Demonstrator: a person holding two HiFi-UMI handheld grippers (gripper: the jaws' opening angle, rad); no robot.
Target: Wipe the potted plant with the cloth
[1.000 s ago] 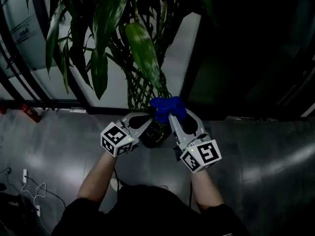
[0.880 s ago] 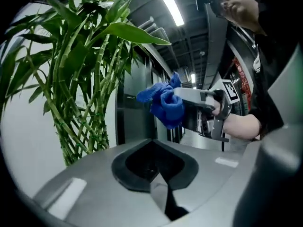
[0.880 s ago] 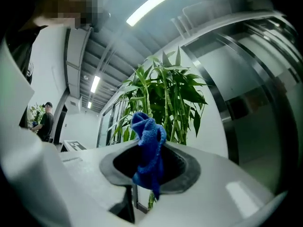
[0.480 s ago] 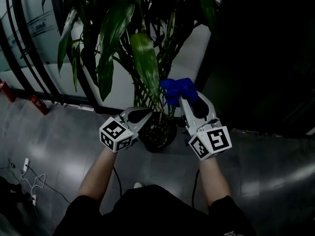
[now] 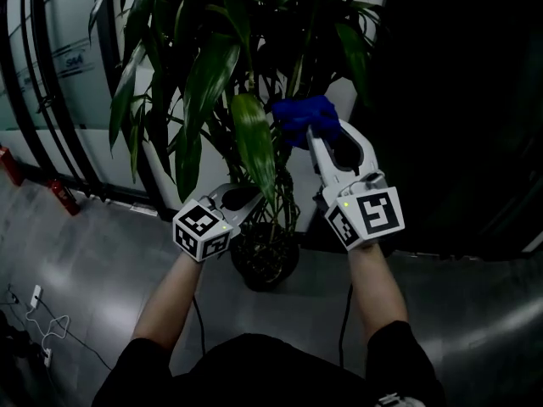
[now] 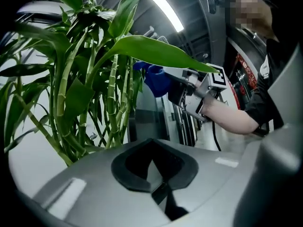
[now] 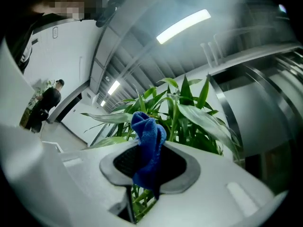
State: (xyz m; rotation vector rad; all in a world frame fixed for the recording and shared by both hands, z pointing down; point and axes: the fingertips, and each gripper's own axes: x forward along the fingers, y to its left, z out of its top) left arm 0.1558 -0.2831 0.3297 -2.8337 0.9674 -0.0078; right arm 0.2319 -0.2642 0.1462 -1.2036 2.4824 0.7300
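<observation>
The potted plant has long green leaves and braided bamboo stems rising from a dark pot on the floor. My right gripper is raised among the upper leaves, shut on a bunched blue cloth, which sticks up between its jaws. My left gripper sits lower, just behind a broad hanging leaf. Its jaws are shut with nothing between them. In the left gripper view that leaf arches above the jaws, with the cloth and right gripper beyond it.
A white wall with dark vertical frames stands behind the plant, and a dark panel is on the right. Red objects and a cable lie on the grey floor at left. A person stands far off.
Both grippers have risen. The right one carried the blue cloth up from near the stems into the upper leaves; the left now sits behind the hanging leaf.
</observation>
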